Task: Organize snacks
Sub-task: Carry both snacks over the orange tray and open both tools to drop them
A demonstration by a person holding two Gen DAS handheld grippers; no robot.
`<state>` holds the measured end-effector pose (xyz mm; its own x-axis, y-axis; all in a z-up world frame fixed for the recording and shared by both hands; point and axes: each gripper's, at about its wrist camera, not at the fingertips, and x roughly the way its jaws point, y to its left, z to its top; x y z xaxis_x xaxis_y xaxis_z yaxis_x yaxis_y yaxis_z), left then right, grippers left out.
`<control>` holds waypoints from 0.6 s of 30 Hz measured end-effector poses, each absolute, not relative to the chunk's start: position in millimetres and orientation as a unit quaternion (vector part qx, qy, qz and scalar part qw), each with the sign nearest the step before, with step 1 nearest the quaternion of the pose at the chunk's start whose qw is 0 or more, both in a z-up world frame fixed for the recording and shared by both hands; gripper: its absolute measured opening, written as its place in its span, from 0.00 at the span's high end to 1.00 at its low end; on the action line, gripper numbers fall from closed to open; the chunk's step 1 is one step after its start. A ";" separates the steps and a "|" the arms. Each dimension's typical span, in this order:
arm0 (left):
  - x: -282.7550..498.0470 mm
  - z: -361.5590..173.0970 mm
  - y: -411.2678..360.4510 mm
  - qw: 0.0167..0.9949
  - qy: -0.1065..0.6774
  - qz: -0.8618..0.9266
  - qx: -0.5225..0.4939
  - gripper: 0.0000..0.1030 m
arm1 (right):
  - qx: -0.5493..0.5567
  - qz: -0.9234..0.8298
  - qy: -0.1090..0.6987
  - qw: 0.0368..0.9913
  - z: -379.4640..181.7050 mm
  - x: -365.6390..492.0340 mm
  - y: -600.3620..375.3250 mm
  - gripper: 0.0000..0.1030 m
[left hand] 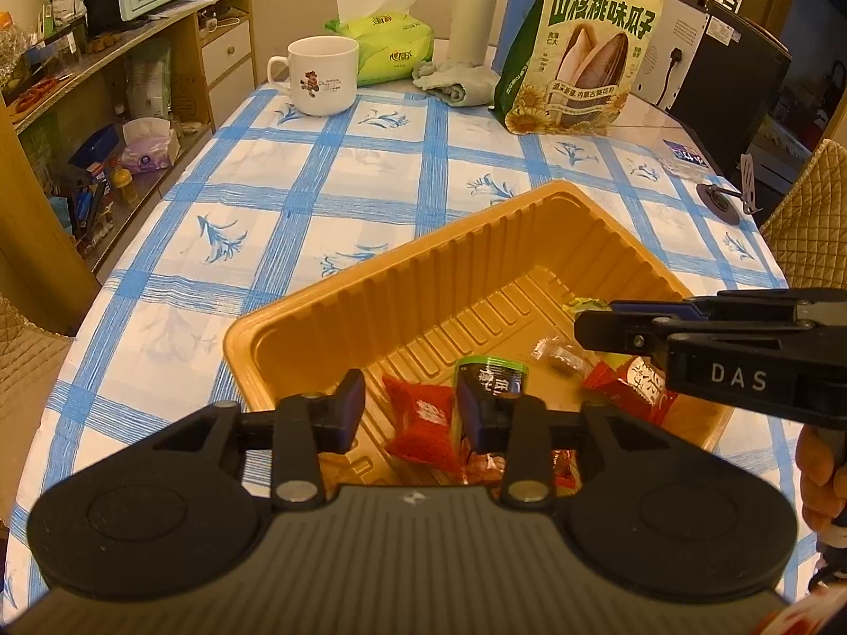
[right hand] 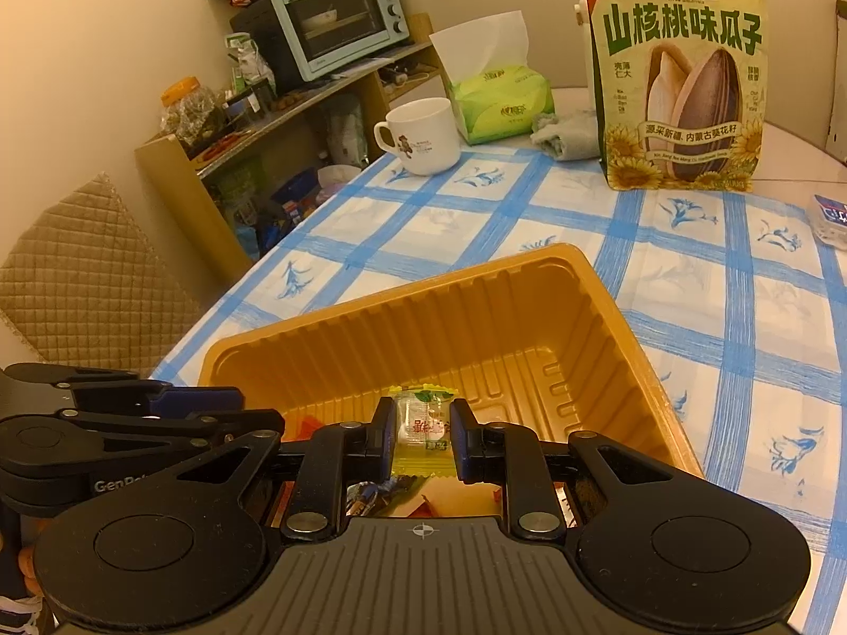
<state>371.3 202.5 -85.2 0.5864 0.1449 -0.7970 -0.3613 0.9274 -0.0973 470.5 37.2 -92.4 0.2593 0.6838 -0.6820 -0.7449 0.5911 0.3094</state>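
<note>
My left gripper (left hand: 410, 410): matte black, jaws parted, nothing between them, over a crinkled red packet (left hand: 423, 423) lying in the tray. My right gripper (right hand: 422, 439): clamped on a clear, yellow-edged snack packet (right hand: 426, 423), above the tray. Tray (left hand: 370, 291): orange ribbed plastic, rectangular, on blue-checked tablecloth (left hand: 328, 196). Beyond: glossy upright sunflower-seed bag (left hand: 587, 47); white ceramic mug (left hand: 320, 74).
</note>
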 end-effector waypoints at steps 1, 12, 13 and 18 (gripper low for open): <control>371.3 -85.0 203.0 0.882 0.431 0.144 -0.127 0.63 | -0.036 0.449 0.409 0.793 -93.0 471.2 37.2 0.79; 370.8 -81.0 205.4 0.886 0.423 0.143 -0.128 0.50 | -0.029 0.444 0.415 0.794 -99.1 478.0 44.7 0.78; 370.6 -80.7 205.5 0.886 0.422 0.144 -0.127 0.47 | -0.029 0.444 0.413 0.794 -99.3 478.2 45.6 0.78; 367.7 -78.9 204.0 0.888 0.418 0.144 -0.124 0.35 | -0.020 0.446 0.406 0.797 -96.6 479.1 49.8 0.78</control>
